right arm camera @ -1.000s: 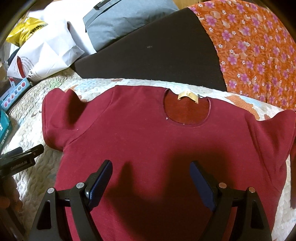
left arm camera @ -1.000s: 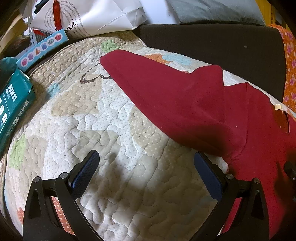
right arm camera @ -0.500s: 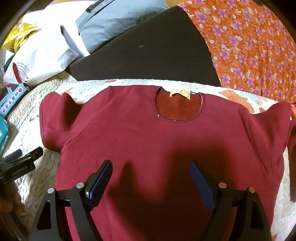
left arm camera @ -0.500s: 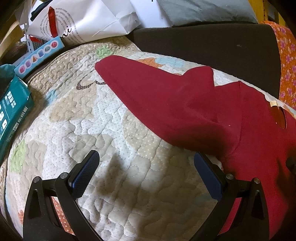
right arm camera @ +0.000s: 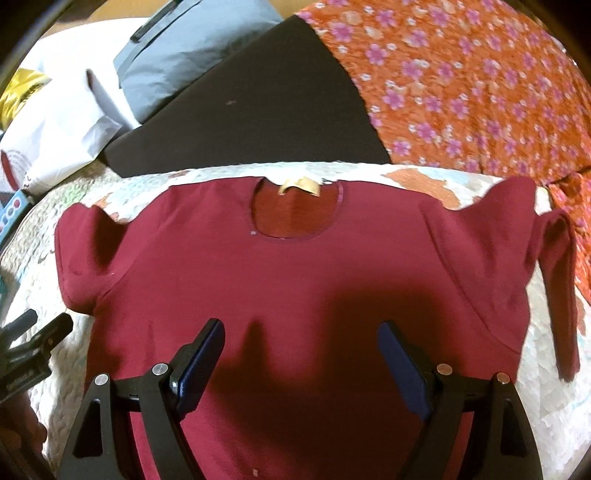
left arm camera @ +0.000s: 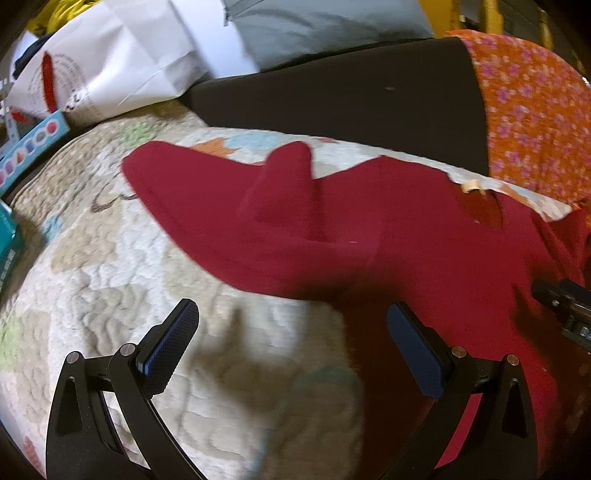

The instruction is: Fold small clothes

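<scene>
A dark red short-sleeved shirt (right arm camera: 303,280) lies spread flat, front up, on a quilted patterned cover (right arm camera: 554,398), with its neck hole (right arm camera: 295,214) and tan label at the far side. My right gripper (right arm camera: 299,339) is open and empty above the shirt's chest. My left gripper (left arm camera: 291,325) is open and empty above the quilt (left arm camera: 110,280), just left of the shirt's body, with the left sleeve (left arm camera: 221,206) ahead of it. The shirt's lower hem is hidden below both views.
A black cushion (right arm camera: 251,122) and an orange flowered cloth (right arm camera: 472,92) lie behind the shirt. A white paper bag (left arm camera: 110,74), a grey pillow (left arm camera: 325,26), a blue toy box (left arm camera: 33,144) and a teal box (left arm camera: 5,240) sit at the left.
Both grippers have shifted slightly, so the shirt sits further left and lower in the left view. Both stay open. The shirt has not moved.
</scene>
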A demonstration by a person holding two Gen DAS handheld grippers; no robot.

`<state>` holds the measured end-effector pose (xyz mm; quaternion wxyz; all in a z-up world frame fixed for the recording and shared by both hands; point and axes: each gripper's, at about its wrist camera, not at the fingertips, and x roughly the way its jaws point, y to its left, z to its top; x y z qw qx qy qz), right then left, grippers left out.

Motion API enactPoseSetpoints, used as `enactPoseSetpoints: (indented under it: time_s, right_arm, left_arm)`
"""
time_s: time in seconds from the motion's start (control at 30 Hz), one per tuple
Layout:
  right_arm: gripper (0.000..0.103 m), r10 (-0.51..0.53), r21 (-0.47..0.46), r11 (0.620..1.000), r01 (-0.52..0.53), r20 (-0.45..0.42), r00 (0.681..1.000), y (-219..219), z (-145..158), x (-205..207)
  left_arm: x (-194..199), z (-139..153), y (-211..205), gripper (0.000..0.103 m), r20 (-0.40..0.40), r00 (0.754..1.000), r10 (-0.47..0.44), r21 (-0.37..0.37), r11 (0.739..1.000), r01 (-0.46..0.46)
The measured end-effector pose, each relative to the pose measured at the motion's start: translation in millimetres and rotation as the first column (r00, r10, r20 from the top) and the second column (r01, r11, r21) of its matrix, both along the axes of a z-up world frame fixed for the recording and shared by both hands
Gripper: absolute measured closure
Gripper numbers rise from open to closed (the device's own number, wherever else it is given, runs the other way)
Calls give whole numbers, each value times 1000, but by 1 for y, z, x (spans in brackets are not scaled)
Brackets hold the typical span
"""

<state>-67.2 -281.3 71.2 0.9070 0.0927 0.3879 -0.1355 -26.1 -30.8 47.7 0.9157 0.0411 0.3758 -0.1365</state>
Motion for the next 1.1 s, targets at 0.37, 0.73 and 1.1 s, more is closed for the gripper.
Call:
enactPoseSetpoints:
  time_s: [0.37,0.73,1.1]
  right_arm:
    - [19,-43,-10,999,43,-14,999,-9,-2,-8]
    - [19,-60,31,998,61,-24,998,-9,-9,-11]
    - [19,-49,35,998,50,-28,998,-5,-10,-10]
  left_arm:
    - [-10,0,-25,1,-4,999,-52,-12,999,52]
    - [-17,-3,-40,0,23,997,-73,51,996,71]
    - [-16,-5,-41,0,16,997,-70,57,996,69]
